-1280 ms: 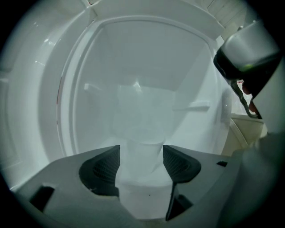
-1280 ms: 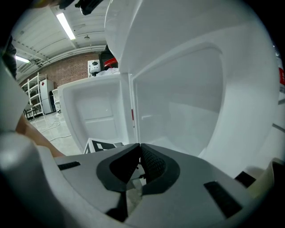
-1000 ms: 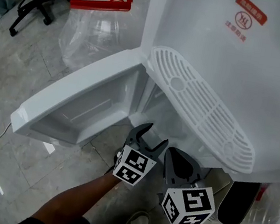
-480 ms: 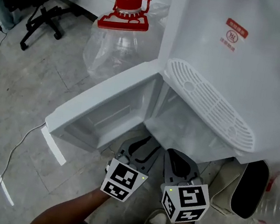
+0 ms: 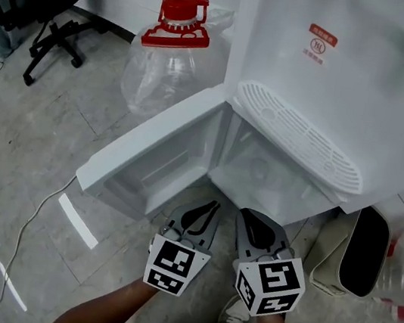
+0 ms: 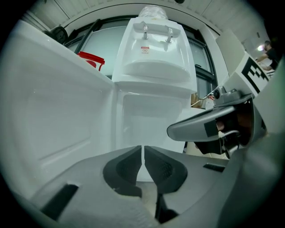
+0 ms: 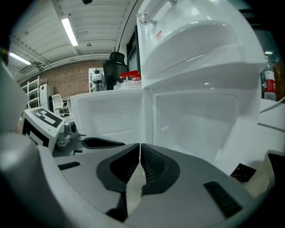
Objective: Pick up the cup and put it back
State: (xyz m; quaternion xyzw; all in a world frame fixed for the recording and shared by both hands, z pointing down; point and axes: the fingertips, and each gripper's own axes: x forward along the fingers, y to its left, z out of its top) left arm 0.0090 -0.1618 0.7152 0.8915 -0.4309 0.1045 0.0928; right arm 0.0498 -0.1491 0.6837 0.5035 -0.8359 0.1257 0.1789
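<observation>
The left gripper has just been closing and is sitting shut on nothing. The right gripper is likewise pinched empty, both facing the open cabinet. No cup is showing clearly, so reaching in with closed jaws is risking knocking it over unseen or bumping the door.

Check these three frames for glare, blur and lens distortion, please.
Head view: sharp, mild wide-angle bend; light streaks glare on the floor. Left gripper view: strong fisheye with dark corners; the open white door is nearly washed out. Right gripper view: same fisheye; the ceiling strip light blows out.
</observation>
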